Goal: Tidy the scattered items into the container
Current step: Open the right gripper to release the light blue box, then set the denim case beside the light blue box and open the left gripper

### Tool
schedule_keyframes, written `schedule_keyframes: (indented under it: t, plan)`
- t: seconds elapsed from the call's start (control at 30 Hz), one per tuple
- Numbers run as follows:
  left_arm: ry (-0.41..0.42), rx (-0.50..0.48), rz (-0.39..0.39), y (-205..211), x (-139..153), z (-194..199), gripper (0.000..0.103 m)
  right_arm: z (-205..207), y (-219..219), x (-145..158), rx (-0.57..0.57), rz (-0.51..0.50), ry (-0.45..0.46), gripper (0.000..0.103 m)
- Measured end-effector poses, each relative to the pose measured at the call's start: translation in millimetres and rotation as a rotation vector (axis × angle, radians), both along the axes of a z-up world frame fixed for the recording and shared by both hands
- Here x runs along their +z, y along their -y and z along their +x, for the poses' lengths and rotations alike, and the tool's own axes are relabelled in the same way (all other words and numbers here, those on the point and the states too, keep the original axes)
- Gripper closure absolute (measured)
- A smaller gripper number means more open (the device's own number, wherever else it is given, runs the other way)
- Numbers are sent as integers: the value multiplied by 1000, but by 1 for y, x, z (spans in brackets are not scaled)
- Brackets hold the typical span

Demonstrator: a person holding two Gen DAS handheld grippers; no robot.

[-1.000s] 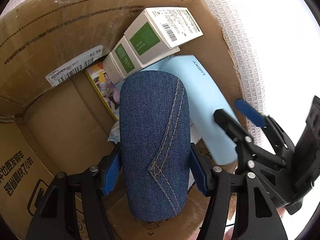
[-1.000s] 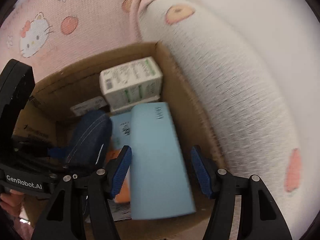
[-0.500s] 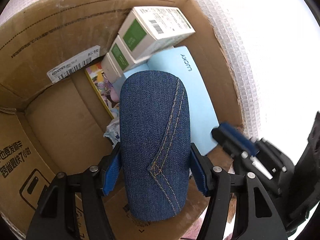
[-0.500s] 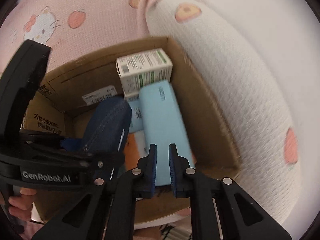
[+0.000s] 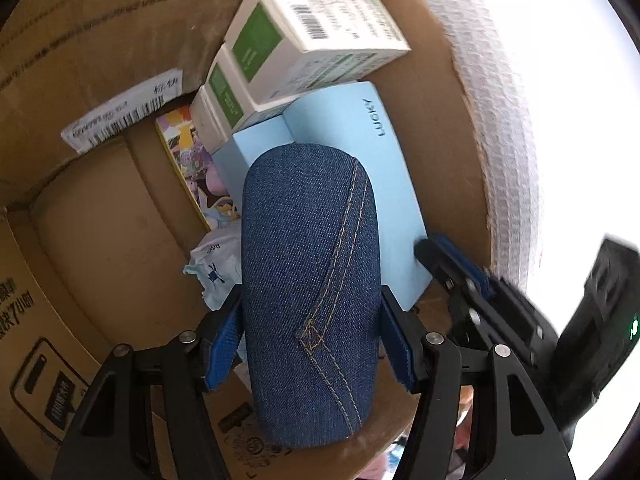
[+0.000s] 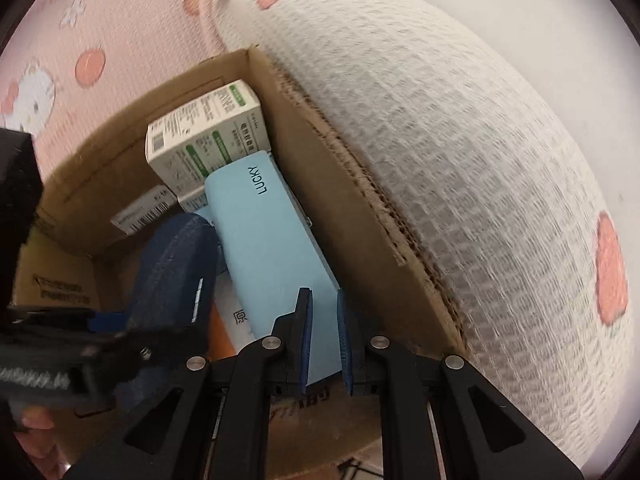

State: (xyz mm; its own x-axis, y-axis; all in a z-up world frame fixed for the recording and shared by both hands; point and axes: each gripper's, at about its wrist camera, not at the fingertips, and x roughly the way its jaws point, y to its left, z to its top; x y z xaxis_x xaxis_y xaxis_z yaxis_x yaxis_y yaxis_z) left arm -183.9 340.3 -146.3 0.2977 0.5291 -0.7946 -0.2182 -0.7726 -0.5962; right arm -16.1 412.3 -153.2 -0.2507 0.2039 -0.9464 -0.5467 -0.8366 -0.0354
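Left wrist view
Left gripper (image 5: 310,340): jaws spread wide, blue pads pressed on both flanks of the blue denim-covered oblong case (image 5: 310,280).
Case position: between the pads, hanging over the inside of the brown cardboard box (image 5: 100,208), not yet set down.
Handling: fabric skin gives friction; the shell looks rigid and light. Mid-length hold on the long sides appears balanced.
Ahead of pads: light-blue flat box marked LUCKY (image 5: 360,152); beyond it, white-and-green cartons (image 5: 312,36).

Right wrist view
Right gripper (image 6: 324,340): jaws closed, empty.
Below fingertips: LUCKY box lying inside the cardboard box.
Beside box: white waffle-weave blanket (image 6: 460,180).
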Motion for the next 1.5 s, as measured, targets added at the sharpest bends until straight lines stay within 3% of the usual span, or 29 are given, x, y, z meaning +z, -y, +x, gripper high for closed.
schedule_keyframes:
  t: [0.23, 0.33, 0.43, 0.8, 0.9, 1.0, 1.13, 1.27, 1.43, 1.5]
  plan:
    - [51, 94, -20, -5, -2, -4, 36, 19, 29, 32, 47, 25, -57, 93]
    - [91, 156, 31, -3, -3, -5, 36, 21, 44, 47, 95, 17, -113, 93]
    - [178, 257, 110, 4, -11, -6, 36, 17, 58, 55, 149, 71, -125, 93]
    - [227, 388, 175, -3, -23, -15, 36, 10, 80, 42, 231, 44, -135, 93]
    - [196, 368, 153, -14, -21, -17, 36, 5, 82, 28, 230, 53, -90, 93]
    - [106, 332, 109, -25, -13, -18, 36, 3, 75, 11, 194, 49, -49, 93]
    - [72, 284, 139, -33, -6, -20, 36, 4, 65, 1, 142, 35, -52, 93]
    - [25, 235, 157, -36, 6, -23, 36, 2, 66, -8, 121, 144, 33, 93]
    - [-86, 195, 89, -42, 16, -27, 45, 1, 65, -6, 99, 120, 37, 93]
    - [-130, 172, 83, -47, 23, -26, 56, 1, 65, -4, 94, 101, 36, 93]
